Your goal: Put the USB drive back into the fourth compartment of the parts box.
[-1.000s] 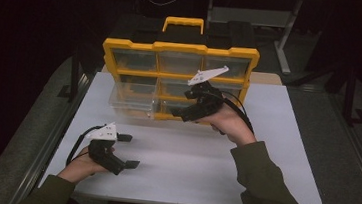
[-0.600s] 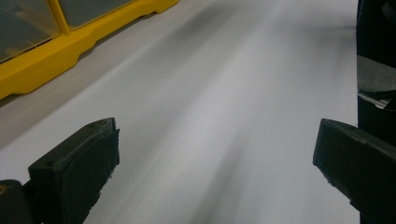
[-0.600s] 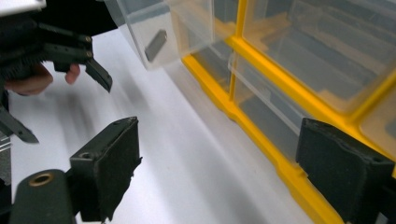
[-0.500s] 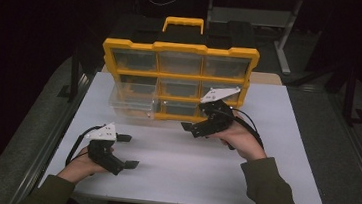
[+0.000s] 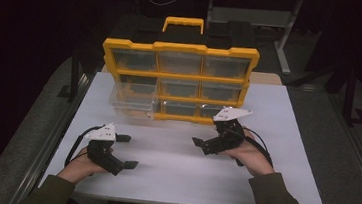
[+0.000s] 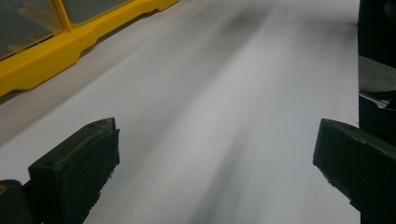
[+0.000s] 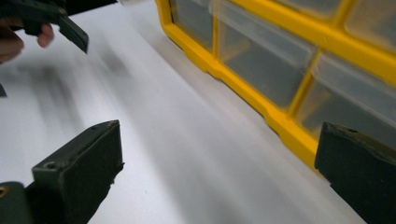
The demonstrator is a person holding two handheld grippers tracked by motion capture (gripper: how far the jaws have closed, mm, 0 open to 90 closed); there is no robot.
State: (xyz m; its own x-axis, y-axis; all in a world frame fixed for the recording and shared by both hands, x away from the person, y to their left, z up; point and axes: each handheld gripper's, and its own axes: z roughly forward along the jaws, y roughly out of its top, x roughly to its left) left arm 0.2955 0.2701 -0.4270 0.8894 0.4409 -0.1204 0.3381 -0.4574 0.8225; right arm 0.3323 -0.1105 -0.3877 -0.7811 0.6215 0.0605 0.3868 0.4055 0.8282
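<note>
A yellow organizer box (image 5: pixel 178 79) with clear drawers stands upright at twelve o'clock on the white table (image 5: pixel 284 157), one clear drawer (image 5: pixel 131 104) pulled out at its lower left. The right gripper (image 5: pixel 204 145) sits near four o'clock, its jaws having just been opening with nothing between them. The left gripper (image 5: pixel 126 152) rests at eight o'clock, jaws spread and empty.

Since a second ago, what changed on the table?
The right tool pulled back from the yellow drawer organiser with clear plastic bins toward the person and sank to the white table; its jaws have just been opening, with nothing between them. The left tool stayed put, open and empty. The organiser and its pulled-out clear drawer kept their places.
</note>
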